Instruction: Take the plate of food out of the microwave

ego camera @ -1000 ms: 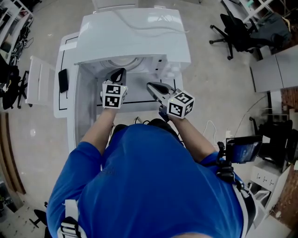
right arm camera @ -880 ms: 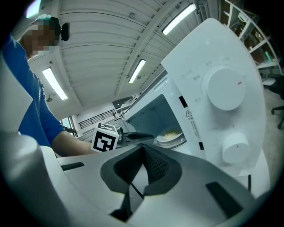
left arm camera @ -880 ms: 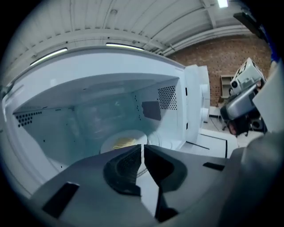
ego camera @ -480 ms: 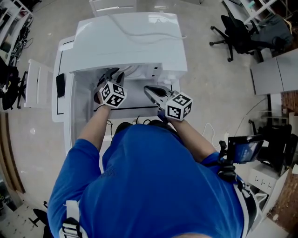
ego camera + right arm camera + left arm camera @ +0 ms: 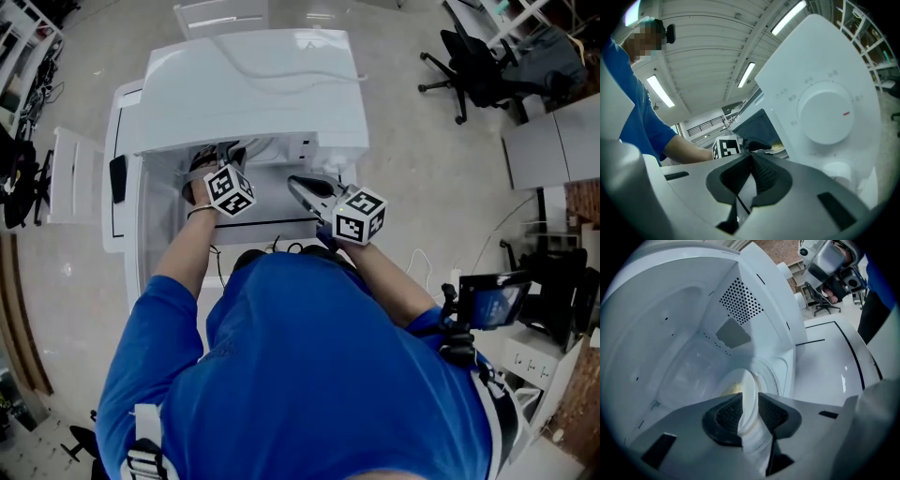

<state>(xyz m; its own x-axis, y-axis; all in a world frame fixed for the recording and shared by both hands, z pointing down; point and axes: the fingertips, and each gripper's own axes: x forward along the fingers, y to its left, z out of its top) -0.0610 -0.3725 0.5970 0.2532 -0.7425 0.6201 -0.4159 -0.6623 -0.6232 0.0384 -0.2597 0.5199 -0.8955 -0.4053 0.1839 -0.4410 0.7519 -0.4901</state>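
Left gripper view showed your left tongs clamped on the near rim of the plate inside the microwave, exit straight back toward you; right tongs closed, empty, outside.

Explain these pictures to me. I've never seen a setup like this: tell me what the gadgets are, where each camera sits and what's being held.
There is no robot here. A person in a blue shirt holds a two-jaw gripper in each hand. The top-down picture comes from a camera on the person's head. The other two come from cameras riding on the grippers, each looking along its own jaws. A white microwave stands on a white table. The left gripper is inside it, clamped on the rim of a white plate that carries yellowish food. The right gripper is shut and empty, in front of the microwave's dial.
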